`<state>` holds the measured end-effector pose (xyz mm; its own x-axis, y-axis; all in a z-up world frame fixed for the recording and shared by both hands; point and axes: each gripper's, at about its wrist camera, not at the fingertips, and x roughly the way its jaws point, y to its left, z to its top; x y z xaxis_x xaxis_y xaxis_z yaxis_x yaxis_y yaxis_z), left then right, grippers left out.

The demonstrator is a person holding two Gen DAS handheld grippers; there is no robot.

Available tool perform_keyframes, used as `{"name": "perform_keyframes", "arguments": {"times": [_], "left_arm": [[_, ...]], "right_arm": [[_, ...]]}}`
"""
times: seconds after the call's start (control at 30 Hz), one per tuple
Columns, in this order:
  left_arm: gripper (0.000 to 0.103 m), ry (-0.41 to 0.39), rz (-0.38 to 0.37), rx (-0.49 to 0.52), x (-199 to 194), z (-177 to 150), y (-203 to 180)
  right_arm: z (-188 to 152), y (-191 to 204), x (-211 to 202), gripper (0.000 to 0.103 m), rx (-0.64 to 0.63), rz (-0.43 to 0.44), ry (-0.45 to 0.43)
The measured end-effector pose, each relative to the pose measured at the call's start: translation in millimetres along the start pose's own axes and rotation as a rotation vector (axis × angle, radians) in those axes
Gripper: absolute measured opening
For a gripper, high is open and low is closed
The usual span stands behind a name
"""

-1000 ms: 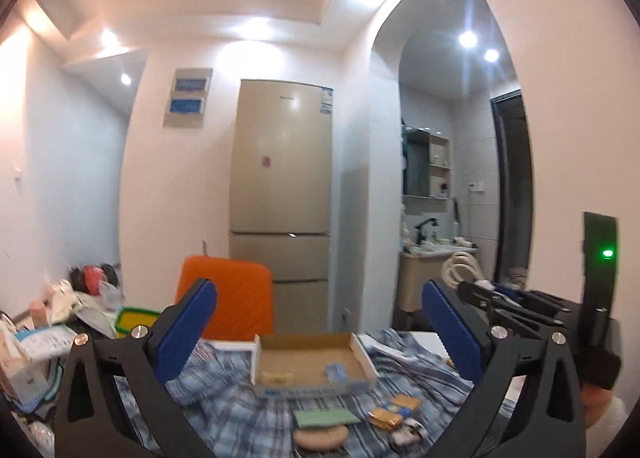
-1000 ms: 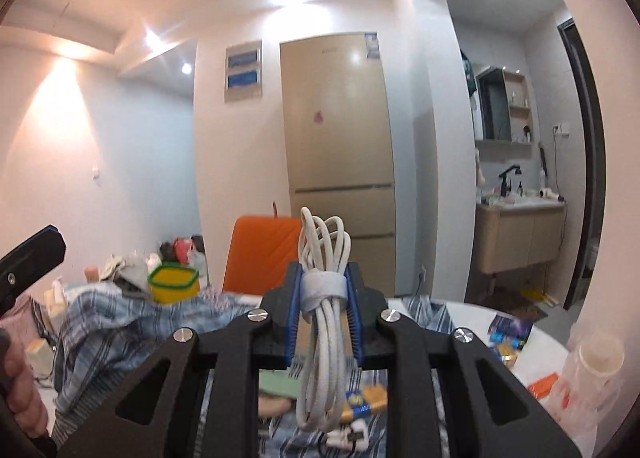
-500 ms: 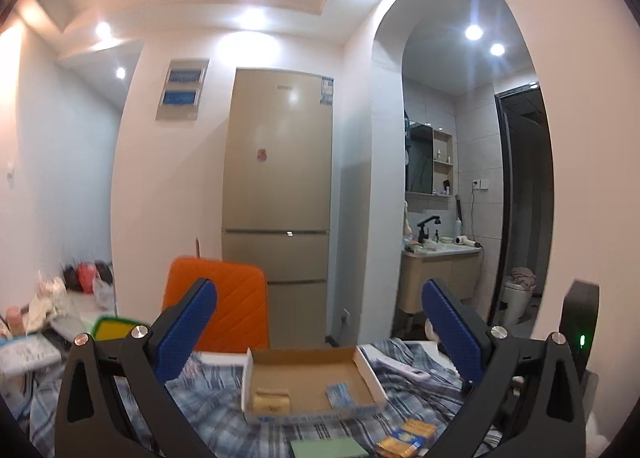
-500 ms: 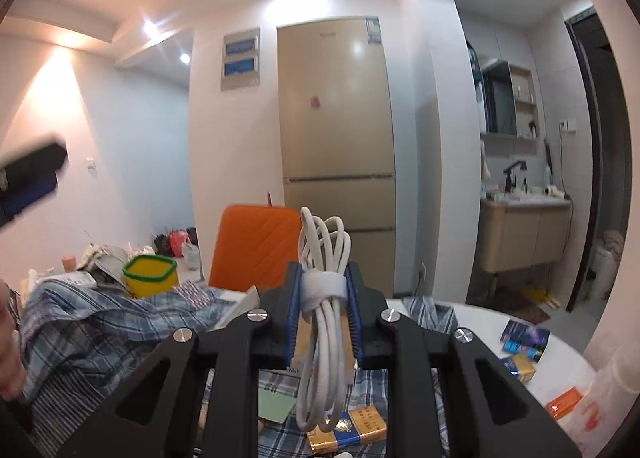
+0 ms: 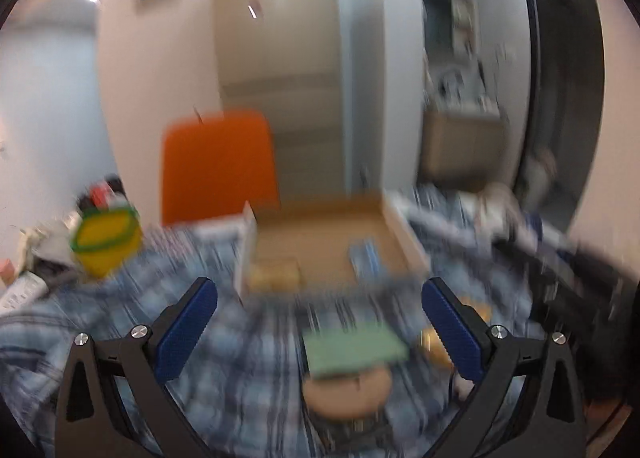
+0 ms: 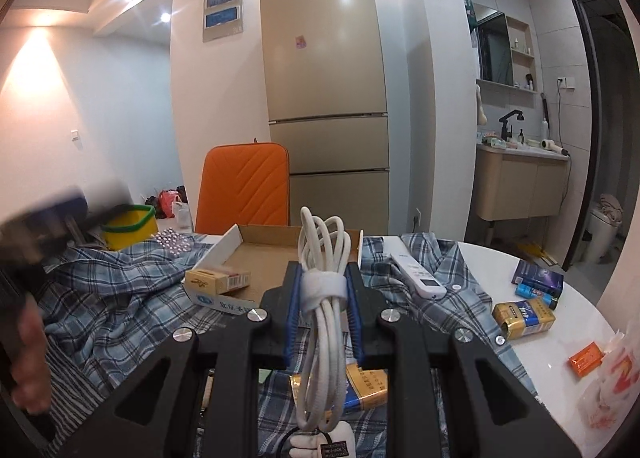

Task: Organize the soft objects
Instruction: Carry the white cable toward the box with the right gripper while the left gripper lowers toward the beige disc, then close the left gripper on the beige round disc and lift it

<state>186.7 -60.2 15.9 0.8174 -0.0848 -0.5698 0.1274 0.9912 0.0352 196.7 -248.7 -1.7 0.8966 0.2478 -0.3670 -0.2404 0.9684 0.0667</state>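
The right gripper (image 6: pixel 323 300) is clamping its jaws on a coiled white cable (image 6: pixel 322 290), held at its white strap. The coil is hanging upright, long axis vertical, loops up and plug down, above a plaid cloth (image 6: pixel 120 298) and in front of an open cardboard box (image 6: pixel 256 262). The left gripper (image 5: pixel 320 320) is holding its jaws wide apart with nothing between them, over a green pad (image 5: pixel 354 346) and a tan oval (image 5: pixel 346 392) on the cloth; that view is blurred.
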Motion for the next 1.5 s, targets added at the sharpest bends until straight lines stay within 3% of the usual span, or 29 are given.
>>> {"name": "perform_keyframes", "arguments": {"times": [0.23,0.53,0.8,1.13,1.3,1.5], "left_arm": [[0.103,0.219,-0.053,-0.039,45,-34,-1],[0.103,0.293,-0.096,-0.058,76,-57,-1],[0.097,0.39,-0.259,-0.213,92,-65,23],[0.095,0.423,-0.278,-0.195,96,-67,17],[0.095,0.452,-0.233,-0.169,102,-70,11],[0.082,0.434,-0.209,-0.164,100,-72,10]], "right_arm": [[-3,6,6,0.02,-0.023,-0.002,0.031],[-9,5,20,0.02,-0.01,-0.007,0.094],[-11,1,23,0.02,0.003,-0.017,0.113],[-10,4,21,0.02,-0.02,-0.028,0.105],[-10,7,19,0.02,-0.037,-0.029,0.102],[-11,9,20,0.02,-0.048,-0.029,0.105]]}}
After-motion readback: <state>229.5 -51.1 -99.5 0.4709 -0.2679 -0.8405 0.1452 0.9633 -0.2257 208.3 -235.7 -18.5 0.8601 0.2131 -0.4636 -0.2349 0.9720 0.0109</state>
